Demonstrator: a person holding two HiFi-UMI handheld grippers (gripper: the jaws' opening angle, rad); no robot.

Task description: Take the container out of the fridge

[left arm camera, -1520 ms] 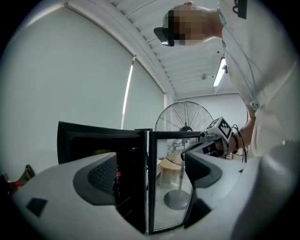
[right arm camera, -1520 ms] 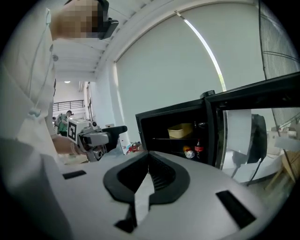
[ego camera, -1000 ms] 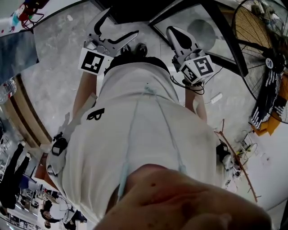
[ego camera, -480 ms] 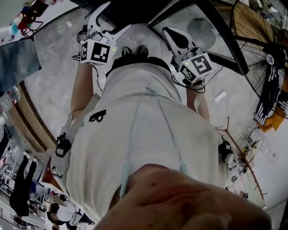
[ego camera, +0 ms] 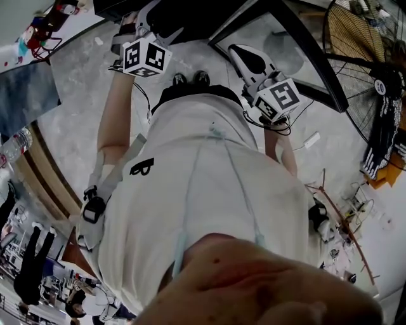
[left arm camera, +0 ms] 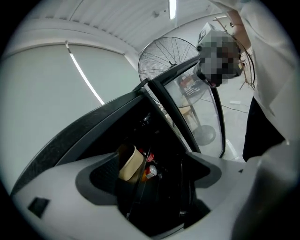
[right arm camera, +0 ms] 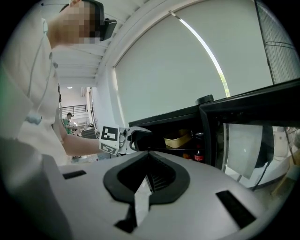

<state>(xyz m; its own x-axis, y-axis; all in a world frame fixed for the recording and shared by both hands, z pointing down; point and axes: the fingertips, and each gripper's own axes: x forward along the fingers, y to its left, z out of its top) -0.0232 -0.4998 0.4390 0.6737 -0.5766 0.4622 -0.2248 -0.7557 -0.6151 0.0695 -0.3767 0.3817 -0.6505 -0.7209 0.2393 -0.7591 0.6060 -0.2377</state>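
Note:
A tan container (left arm camera: 131, 163) lies on a shelf inside the dark fridge (left arm camera: 101, 124), with red-capped bottles (left arm camera: 149, 169) beside it. My left gripper (left arm camera: 152, 161) is open, its jaws spread wide and framing the container, apart from it. In the head view the left gripper (ego camera: 151, 24) reaches into the dark fridge opening (ego camera: 184, 13). From the right gripper view I see the container (right arm camera: 177, 139) on its shelf and the left gripper (right arm camera: 127, 139) at the fridge's mouth. My right gripper (right arm camera: 147, 153) is shut and empty, held back near the glass door (ego camera: 279, 38); it also appears in the head view (ego camera: 243, 54).
The glass fridge door (right arm camera: 243, 145) stands open at the right. A cola bottle (right arm camera: 198, 154) stands on a lower shelf. A standing fan (ego camera: 368, 44) is at the far right, with cables and clutter on the floor (ego camera: 336, 216). The person's feet (ego camera: 190, 79) are before the fridge.
My left gripper has moved forward from in front of the fridge into its dark opening. The right gripper has hardly moved.

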